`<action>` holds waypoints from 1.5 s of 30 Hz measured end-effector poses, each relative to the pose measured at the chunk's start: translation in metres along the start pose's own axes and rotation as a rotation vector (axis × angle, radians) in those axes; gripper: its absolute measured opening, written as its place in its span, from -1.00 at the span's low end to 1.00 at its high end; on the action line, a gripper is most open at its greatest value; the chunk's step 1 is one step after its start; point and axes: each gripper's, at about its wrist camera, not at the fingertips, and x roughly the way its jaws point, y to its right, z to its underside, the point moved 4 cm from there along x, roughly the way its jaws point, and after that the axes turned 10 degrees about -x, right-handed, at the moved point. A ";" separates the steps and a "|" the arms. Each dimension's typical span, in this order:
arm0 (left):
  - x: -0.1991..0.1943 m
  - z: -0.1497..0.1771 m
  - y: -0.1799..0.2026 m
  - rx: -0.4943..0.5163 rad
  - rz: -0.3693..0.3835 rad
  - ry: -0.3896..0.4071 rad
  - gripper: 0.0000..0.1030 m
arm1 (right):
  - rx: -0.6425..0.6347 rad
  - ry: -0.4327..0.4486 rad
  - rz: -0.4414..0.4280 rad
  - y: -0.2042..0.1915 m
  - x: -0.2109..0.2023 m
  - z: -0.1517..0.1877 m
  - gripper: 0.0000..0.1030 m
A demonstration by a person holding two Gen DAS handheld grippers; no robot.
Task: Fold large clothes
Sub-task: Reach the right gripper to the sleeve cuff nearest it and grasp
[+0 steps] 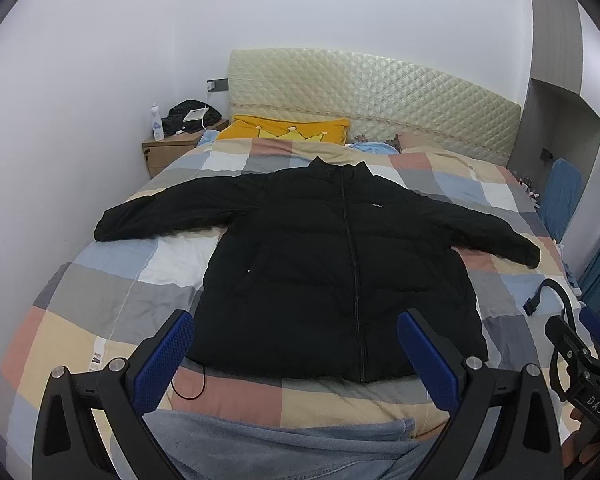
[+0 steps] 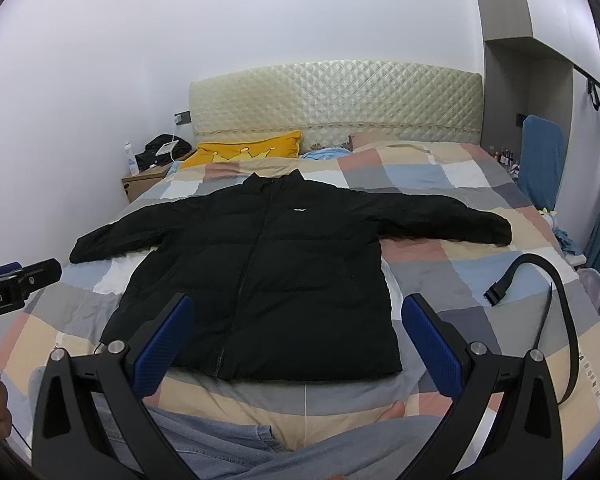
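Note:
A black puffer jacket [image 1: 332, 264] lies flat and zipped on the checked bedspread [image 1: 100, 304], collar toward the headboard, both sleeves spread out sideways. It also shows in the right wrist view [image 2: 260, 272]. My left gripper [image 1: 296, 340] is open and empty, held above the jacket's hem, blue pads wide apart. My right gripper [image 2: 296, 328] is open and empty too, above the hem and slightly right of the zipper. The right gripper's body appears at the left wrist view's right edge [image 1: 580, 360].
A black belt [image 2: 548, 304] lies on the bed to the jacket's right. A yellow pillow [image 2: 244, 150] and quilted headboard [image 2: 332, 96] are at the far end. A wooden nightstand [image 1: 168, 154] with a bottle stands far left. The person's jeans-clad legs [image 2: 228, 444] are at the near edge.

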 end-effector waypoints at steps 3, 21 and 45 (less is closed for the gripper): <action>0.006 -0.007 0.002 0.003 -0.001 0.003 0.99 | 0.004 -0.001 0.005 0.005 0.003 -0.003 1.00; 0.059 -0.071 0.057 0.019 0.076 0.073 0.99 | 0.132 0.101 0.128 0.145 0.055 -0.056 1.00; 0.243 -0.099 0.078 0.003 0.047 0.057 0.99 | 0.578 -0.025 0.282 0.428 0.307 -0.004 0.65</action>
